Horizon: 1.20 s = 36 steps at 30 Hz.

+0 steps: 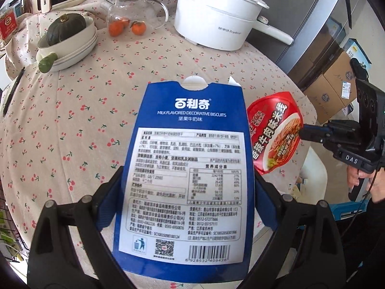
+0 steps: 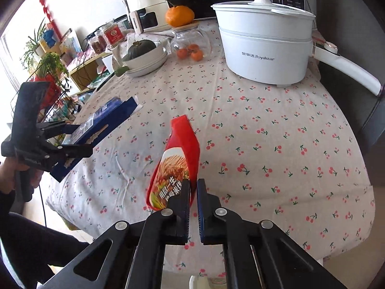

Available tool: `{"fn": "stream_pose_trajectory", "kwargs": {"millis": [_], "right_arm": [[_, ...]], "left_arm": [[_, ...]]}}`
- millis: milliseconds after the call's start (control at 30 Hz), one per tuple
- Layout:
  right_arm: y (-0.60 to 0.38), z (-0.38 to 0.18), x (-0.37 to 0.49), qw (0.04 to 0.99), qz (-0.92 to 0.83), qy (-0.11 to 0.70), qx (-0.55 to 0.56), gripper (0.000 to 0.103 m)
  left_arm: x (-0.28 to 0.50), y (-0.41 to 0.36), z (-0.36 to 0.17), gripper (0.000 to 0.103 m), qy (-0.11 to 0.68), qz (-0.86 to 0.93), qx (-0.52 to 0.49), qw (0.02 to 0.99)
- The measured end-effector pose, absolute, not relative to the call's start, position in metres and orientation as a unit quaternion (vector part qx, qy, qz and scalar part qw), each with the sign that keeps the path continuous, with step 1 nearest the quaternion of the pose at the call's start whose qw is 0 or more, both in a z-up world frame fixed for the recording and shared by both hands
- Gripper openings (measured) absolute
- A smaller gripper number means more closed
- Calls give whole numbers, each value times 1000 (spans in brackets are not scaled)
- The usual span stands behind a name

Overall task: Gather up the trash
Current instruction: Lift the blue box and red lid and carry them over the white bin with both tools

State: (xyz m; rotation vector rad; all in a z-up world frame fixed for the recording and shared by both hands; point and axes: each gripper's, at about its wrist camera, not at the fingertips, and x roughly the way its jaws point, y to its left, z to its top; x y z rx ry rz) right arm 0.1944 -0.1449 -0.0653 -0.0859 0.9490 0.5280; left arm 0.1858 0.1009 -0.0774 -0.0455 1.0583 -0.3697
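Gripper on the left (image 1: 187, 192) is clamping a flat blue cardboard biscuit box (image 1: 190, 168) between its two black fingers, filling the centre of the left wrist view, its white label with barcode facing the camera. In the right wrist view this same box (image 2: 101, 125) is showing at the middle left, tilted and raised off the surface, with the left gripper (image 2: 79, 142) closed on its lower half.

Gripper on the right (image 2: 191, 187) is pinching a red round foil noodle-cup lid (image 2: 178, 163) by its near edge, fingers drawn almost together with only the thin lid between them. The lid is standing nearly on edge in the lower centre of that view, above the surface. In the left wrist view the lid (image 1: 274, 132) is sitting just right of the blue box, with the right gripper (image 1: 303, 130) reaching in from the right edge of the frame.

Behind them, a round surface covered in a cherry-print cloth (image 2: 264, 132) is carrying a white lidded electric pot with a long handle (image 2: 264, 50) at the upper right, a clear glass jar holding small oranges (image 2: 190, 45) with a larger orange (image 2: 179, 15) resting on its lid, and a dark green squash in stacked cream bowls (image 2: 144, 55) at the upper left.
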Motion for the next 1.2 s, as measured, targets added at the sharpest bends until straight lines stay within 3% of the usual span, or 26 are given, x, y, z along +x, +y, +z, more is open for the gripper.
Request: {"fn": "stream_pose_trajectory", "kwargs": {"millis": [267,667,733,867,900,1167,1200], "right_arm": [[-127,-79,162,830,293,474,-24,7],[-88,-108,158,796,327,509,-16,15],[-91,-111,163,794,328,511,4,20],[-102,-118,175,800,304,516,43,60],[-104,-119,178,803,295,515,50,63],[-115,-128,204,794,308,509,127,63],[-112,-131,205,788,316,511,134,57]], "left_arm": [[160,100,-74,94,496,-176,-66,848],[140,78,-129,94,557,-164,89,809],[142,76,-134,94,565,-167,92,803],[145,74,-137,93,568,-167,91,800],[145,74,-136,93,567,-167,89,801],[143,79,-138,93,569,-168,65,803],[144,80,-138,93,568,-168,64,803]]}}
